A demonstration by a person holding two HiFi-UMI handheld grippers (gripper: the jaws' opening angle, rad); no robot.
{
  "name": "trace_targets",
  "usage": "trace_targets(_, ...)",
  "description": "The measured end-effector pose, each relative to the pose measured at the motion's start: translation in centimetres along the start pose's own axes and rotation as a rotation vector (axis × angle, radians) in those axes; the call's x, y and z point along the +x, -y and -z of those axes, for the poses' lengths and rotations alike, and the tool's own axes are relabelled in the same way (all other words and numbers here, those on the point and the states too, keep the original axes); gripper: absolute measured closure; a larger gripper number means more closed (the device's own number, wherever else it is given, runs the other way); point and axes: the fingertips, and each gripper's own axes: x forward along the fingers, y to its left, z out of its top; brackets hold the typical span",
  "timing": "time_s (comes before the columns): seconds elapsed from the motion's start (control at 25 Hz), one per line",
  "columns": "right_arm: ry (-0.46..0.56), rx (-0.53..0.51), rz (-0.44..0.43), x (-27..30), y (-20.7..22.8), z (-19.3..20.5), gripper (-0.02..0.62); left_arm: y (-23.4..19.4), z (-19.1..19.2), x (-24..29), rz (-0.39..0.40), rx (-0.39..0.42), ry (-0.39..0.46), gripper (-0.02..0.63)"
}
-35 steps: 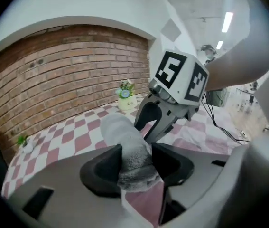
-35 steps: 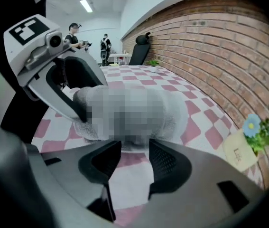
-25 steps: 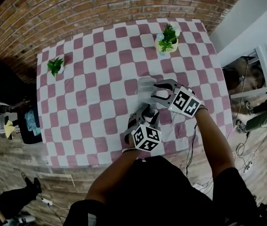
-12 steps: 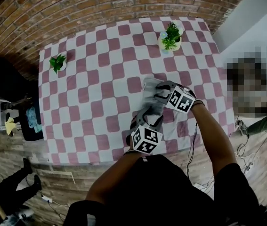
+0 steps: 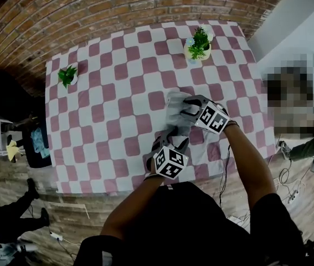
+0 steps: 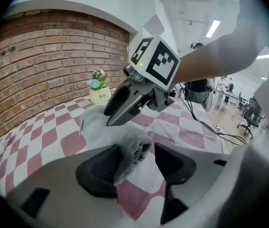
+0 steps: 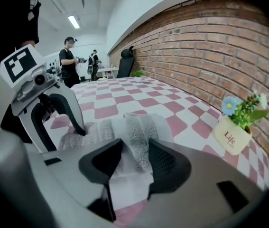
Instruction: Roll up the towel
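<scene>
The grey-white towel (image 5: 173,103) lies on the checked bench (image 5: 101,110), toward the person's side and right of the middle, well apart from the flowering pot plant (image 5: 196,44) and the small green plant (image 5: 65,76) at the far edge. Both tools are down on it.

The left tongs (image 6: 136,163) stand at a middling gap. The thick bunched end of the towel sits between them, leaning against one pad, while bare cloth shows in front of the other, so they look to bracket it rather than pinch it. The right tongs (image 7: 135,163) are narrower and appear to be closed on a raised fold of the towel.

By the look of it, the roll has begun but is far from finished. One end is gathered into a fat wad at the left tongs, and a flat stretch of towel lies beyond it, still to be wound in and tidied.

From the head view the tongs and marker cubes cover most of the towel, so neither the turns already wound nor the full flat length can be judged. Its far edge is also unclear in both gripper views.
</scene>
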Motion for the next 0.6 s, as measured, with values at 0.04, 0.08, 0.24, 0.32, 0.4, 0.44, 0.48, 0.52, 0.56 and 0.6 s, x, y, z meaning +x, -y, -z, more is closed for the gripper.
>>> trace_targets(0.04, 0.028, 0.026, 0.007, -0.4, 0.1, -0.2, 0.431, -0.1, -0.2, -0.3, -0.004, -0.012, 0.01, 0.367)
trace_targets(0.08, 0.054, 0.046, 0.015, -0.9, 0.2, -0.4, 0.426, -0.2, -0.4, -0.7, -0.008, -0.029, 0.019, 0.367)
trace_targets(0.24, 0.123, 0.101, 0.042, -3.1, 0.3, -0.4, 0.379, -1.1, -1.0, -2.2, -0.02, -0.118, 0.052, 0.359)
trace_targets(0.32, 0.179, 0.132, 0.058, -4.6, 0.1, -0.8, 0.372, -1.5, -1.4, -3.1, -0.031, -0.142, 0.073, 0.359)
trace_targets(0.4, 0.233, 0.157, 0.08, -6.2, -0.2, -1.1, 0.368, -1.7, -1.7, -3.6, -0.039, -0.149, 0.085, 0.359)
trace_targets(0.44, 0.25, 0.163, 0.089, -6.8, -0.3, -1.2, 0.368, -1.8, -1.8, -3.7, -0.044, -0.149, 0.089, 0.359)
trace_targets(0.48, 0.26, 0.165, 0.097, -7.4, -0.4, -1.3, 0.368, -1.9, -1.9, -3.8, -0.048, -0.152, 0.092, 0.359)
trace_targets(0.52, 0.267, 0.165, 0.105, -7.9, -0.6, -1.3, 0.368, -2.0, -2.0, -4.0, -0.052, -0.161, 0.098, 0.359)
trace_targets(0.56, 0.277, 0.165, 0.116, -8.4, -0.7, -1.4, 0.368, -2.0, -2.2, -4.2, -0.055, -0.177, 0.109, 0.359)
trace_targets(0.6, 0.293, 0.167, 0.13, -9.0, -0.9, -1.6, 0.368, -2.1, -2.4, -4.5, -0.057, -0.197, 0.127, 0.36)
